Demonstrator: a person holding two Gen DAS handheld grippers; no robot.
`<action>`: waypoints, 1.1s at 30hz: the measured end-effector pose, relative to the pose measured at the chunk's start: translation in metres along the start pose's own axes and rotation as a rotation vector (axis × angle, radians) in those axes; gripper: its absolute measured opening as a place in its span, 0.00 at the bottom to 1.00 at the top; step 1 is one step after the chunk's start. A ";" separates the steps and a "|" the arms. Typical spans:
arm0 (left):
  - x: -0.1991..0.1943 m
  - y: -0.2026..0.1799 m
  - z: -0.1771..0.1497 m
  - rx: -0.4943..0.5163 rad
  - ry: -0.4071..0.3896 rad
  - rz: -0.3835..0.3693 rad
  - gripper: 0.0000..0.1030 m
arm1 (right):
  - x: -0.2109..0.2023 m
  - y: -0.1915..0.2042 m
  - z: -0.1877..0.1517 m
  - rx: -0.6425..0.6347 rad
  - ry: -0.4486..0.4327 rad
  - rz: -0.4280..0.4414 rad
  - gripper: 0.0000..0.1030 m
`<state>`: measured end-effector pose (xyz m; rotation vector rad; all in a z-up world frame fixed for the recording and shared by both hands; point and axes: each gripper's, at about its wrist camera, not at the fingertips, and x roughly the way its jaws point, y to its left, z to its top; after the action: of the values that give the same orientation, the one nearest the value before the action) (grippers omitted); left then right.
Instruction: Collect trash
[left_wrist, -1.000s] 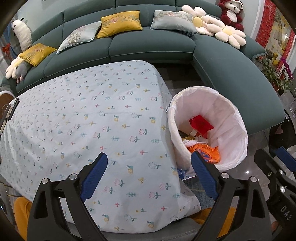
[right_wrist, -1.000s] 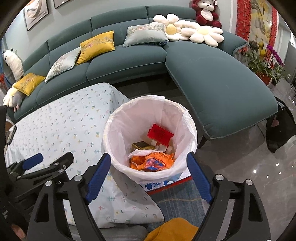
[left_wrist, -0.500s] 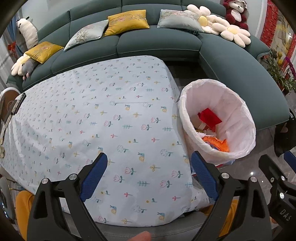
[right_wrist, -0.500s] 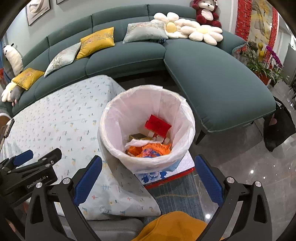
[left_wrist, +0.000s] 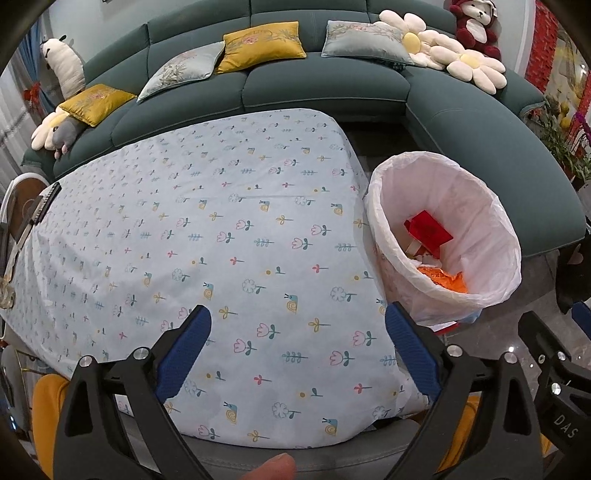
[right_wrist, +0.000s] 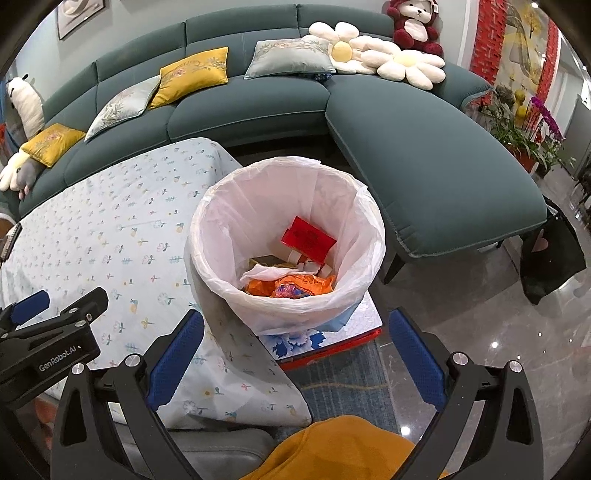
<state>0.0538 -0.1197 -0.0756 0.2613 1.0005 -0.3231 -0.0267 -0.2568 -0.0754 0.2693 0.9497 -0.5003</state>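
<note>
Inspecting from the left, the table under its flower-print cloth carried no loose trash on any part that showed; only a dark flat item at its far left edge, too small to identify, lay there; the left gripper hung above the near end of the cloth with its 2 blue pads spread wide and nothing between them. Just beside the table's right edge stood the bin, lined with a white bag and resting on a flat printed box on the floor; inside lay the collected trash: a red packet, an orange wrapper, white paper and a brownish piece. The right gripper hovered in front of the bin, jaws as wide as they go, empty. Further right, the floor showed no litter, only a dark bag near the sofa.

Judgement: collection appeared essentially complete, since both tools were empty and no trash remained in sight; areas outside both views could not be checked.
</note>
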 end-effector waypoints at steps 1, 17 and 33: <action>0.000 -0.001 -0.001 0.007 -0.002 0.003 0.88 | 0.000 0.000 0.000 -0.001 0.002 -0.001 0.94; -0.003 -0.003 -0.003 0.004 -0.022 0.014 0.88 | -0.002 -0.001 -0.006 0.005 -0.006 -0.008 0.94; -0.002 -0.005 -0.003 0.007 -0.022 0.014 0.88 | 0.000 -0.001 -0.005 0.001 0.003 -0.004 0.94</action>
<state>0.0486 -0.1226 -0.0759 0.2711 0.9758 -0.3162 -0.0310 -0.2559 -0.0788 0.2687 0.9531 -0.5041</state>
